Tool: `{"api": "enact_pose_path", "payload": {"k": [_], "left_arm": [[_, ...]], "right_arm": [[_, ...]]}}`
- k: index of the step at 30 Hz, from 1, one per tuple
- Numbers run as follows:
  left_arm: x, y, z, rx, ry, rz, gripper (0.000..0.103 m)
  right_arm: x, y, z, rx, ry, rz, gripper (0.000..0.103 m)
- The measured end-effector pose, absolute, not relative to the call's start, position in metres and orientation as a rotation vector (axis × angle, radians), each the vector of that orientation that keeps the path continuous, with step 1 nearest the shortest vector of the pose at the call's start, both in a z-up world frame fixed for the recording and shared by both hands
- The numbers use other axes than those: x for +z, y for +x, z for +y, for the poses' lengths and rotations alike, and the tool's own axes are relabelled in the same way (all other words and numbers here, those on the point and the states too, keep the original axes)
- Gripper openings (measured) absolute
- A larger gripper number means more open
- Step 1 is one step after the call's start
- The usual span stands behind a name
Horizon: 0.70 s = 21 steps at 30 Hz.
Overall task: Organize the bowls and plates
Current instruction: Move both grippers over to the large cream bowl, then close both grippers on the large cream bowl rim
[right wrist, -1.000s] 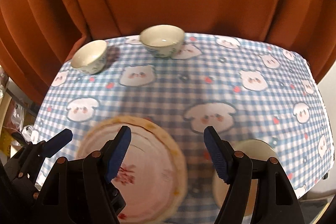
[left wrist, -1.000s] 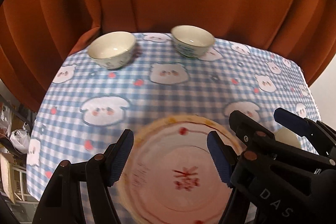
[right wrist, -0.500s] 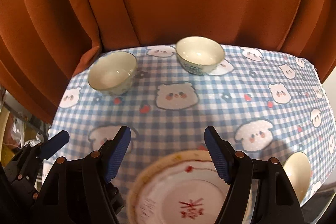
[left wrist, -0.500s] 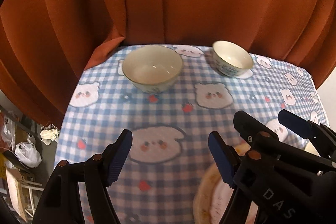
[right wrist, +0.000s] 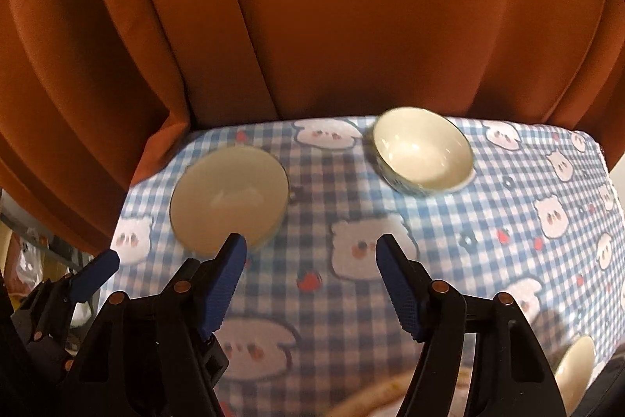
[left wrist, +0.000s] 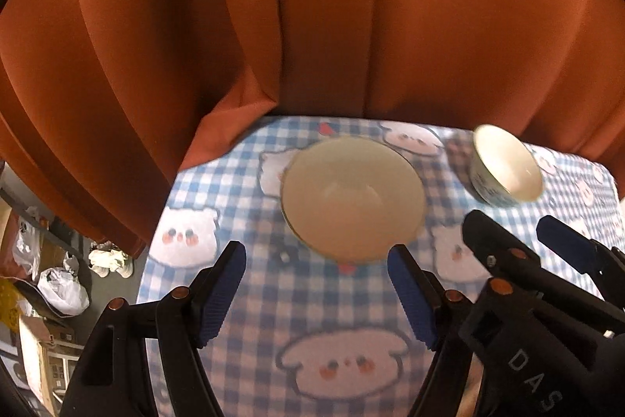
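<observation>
While both cream ceramic bowls (left wrist: pixel 353 198) (right wrist: pixel 424 155) sit apart and unstacked, left gripper (left wrist: pixel 318 290) and right gripper (right wrist: pixel 310 280) hover, jaws spread wide, empty; stacking not yet begun.

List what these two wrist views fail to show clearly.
- Plate: right wrist view, only a blurred rim sliver at the bottom edge, behind the right claw.
- Small cream dish: same view, cut off at the lower right.
- Near bowl: left wrist view, motion-blurred; outer pattern unreadable. Left claw open.
</observation>
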State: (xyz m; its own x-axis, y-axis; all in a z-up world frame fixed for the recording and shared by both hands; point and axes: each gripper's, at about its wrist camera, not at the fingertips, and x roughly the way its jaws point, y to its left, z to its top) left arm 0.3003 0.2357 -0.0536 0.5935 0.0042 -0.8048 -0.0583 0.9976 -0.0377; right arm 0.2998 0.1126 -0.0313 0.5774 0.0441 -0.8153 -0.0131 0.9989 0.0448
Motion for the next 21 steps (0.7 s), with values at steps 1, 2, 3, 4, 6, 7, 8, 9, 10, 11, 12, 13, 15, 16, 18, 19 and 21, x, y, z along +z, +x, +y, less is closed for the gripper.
{"api": "enact_pose_path", "payload": {"k": [1, 2, 3, 4, 6, 7, 8, 9, 10, 11, 12, 13, 15, 16, 18, 19, 21], "left_arm": [[-0.055, 0.307, 0.238, 0.046, -0.064, 0.936, 0.077], [-0.055, 0.311, 0.239, 0.049, -0.066, 0.94, 0.077], [-0.057, 0.317, 0.24, 0.054, -0.068, 0.943, 0.077], [-0.058, 0.322, 0.242, 0.059, -0.069, 0.941, 0.077], [-0.062, 0.333, 0.244, 0.07, -0.066, 0.941, 0.077], [-0.065, 0.338, 0.245, 0.074, -0.068, 0.944, 0.077], [-0.069, 0.344, 0.246, 0.078, -0.069, 0.954, 0.077], [-0.072, 0.347, 0.246, 0.082, -0.073, 0.96, 0.076], [-0.075, 0.351, 0.247, 0.084, -0.08, 0.965, 0.075], [-0.079, 0.355, 0.248, 0.085, -0.087, 0.971, 0.073], [-0.083, 0.359, 0.249, 0.086, -0.096, 0.979, 0.071], [-0.087, 0.362, 0.25, 0.086, -0.103, 0.987, 0.069], [-0.094, 0.367, 0.251, 0.089, -0.111, 1.001, 0.065], [-0.098, 0.369, 0.251, 0.089, -0.115, 1.009, 0.061], [-0.104, 0.375, 0.251, 0.092, -0.118, 1.021, 0.059], [-0.107, 0.376, 0.251, 0.095, -0.12, 1.026, 0.057], [-0.111, 0.38, 0.251, 0.091, -0.127, 1.036, 0.05]], "right_arm": [[-0.032, 0.307, 0.115, 0.033, 0.037, 0.954, 0.069], [-0.034, 0.315, 0.117, 0.037, 0.042, 0.956, 0.068], [-0.035, 0.321, 0.118, 0.038, 0.044, 0.957, 0.068], [-0.037, 0.329, 0.12, 0.038, 0.047, 0.959, 0.068], [-0.041, 0.342, 0.123, 0.042, 0.052, 0.959, 0.067], [-0.043, 0.346, 0.124, 0.041, 0.05, 0.959, 0.067], [-0.046, 0.351, 0.125, 0.042, 0.051, 0.961, 0.065], [-0.05, 0.357, 0.126, 0.045, 0.052, 0.965, 0.063], [-0.054, 0.362, 0.127, 0.047, 0.053, 0.972, 0.06], [-0.057, 0.367, 0.129, 0.046, 0.055, 0.978, 0.058], [-0.061, 0.37, 0.13, 0.044, 0.06, 0.979, 0.057], [-0.065, 0.374, 0.131, 0.042, 0.063, 0.982, 0.056], [-0.075, 0.382, 0.132, 0.05, 0.075, 1.001, 0.051], [-0.078, 0.385, 0.132, 0.052, 0.078, 1.011, 0.05], [-0.088, 0.391, 0.132, 0.058, 0.083, 1.03, 0.046], [-0.092, 0.394, 0.132, 0.063, 0.085, 1.038, 0.042], [-0.099, 0.399, 0.133, 0.066, 0.085, 1.055, 0.039]]}}
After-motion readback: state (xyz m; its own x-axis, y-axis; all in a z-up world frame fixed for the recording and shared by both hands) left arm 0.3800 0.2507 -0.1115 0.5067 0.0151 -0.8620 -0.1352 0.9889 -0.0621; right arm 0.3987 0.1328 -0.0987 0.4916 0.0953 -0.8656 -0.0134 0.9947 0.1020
